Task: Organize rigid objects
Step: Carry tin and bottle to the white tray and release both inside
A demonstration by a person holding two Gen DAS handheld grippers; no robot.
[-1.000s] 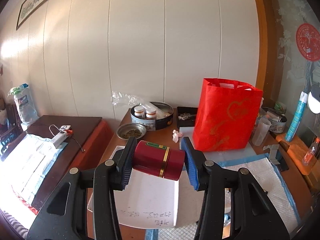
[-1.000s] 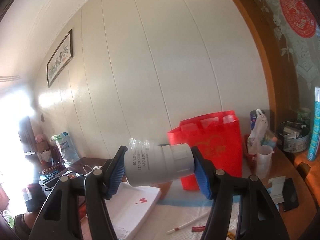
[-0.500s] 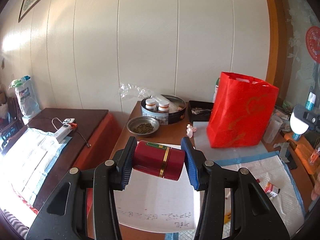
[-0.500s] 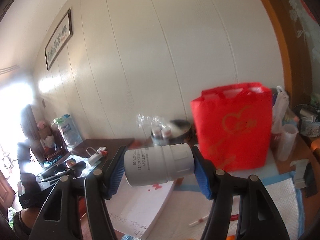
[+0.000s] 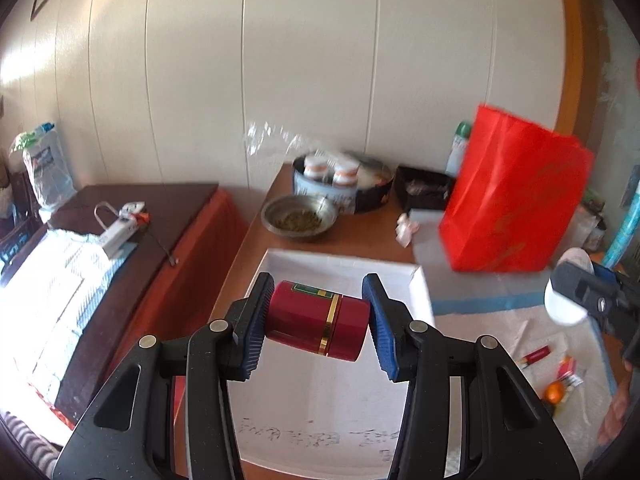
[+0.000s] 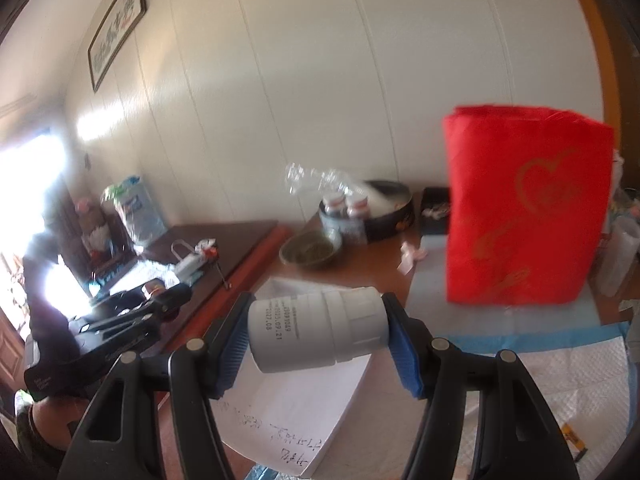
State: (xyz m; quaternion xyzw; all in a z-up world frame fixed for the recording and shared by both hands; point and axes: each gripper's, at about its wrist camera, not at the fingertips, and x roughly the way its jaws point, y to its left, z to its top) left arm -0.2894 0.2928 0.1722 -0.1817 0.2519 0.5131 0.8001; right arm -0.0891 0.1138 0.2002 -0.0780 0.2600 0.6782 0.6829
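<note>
My left gripper (image 5: 318,326) is shut on a dark red tin with a gold band (image 5: 318,326), held sideways above a shallow white box (image 5: 340,384) on the table. My right gripper (image 6: 318,334) is shut on a white pill bottle (image 6: 318,334), held sideways above the same white box (image 6: 292,412). The right gripper with its bottle also shows at the right edge of the left wrist view (image 5: 576,292). The left gripper also shows in the right wrist view (image 6: 120,320), at the left.
A red bag (image 5: 516,196) stands at the table's back right. Behind the box are a metal bowl (image 5: 298,220), a round tin with two small bottles (image 5: 340,180) and a black tray (image 5: 424,188). Small items (image 5: 556,384) lie on the white pad at right. A dark side table (image 5: 132,216) stands left.
Both grippers have tilted down and shifted left over the white box, still holding their items. The red bag has slid toward the right in both views.
</note>
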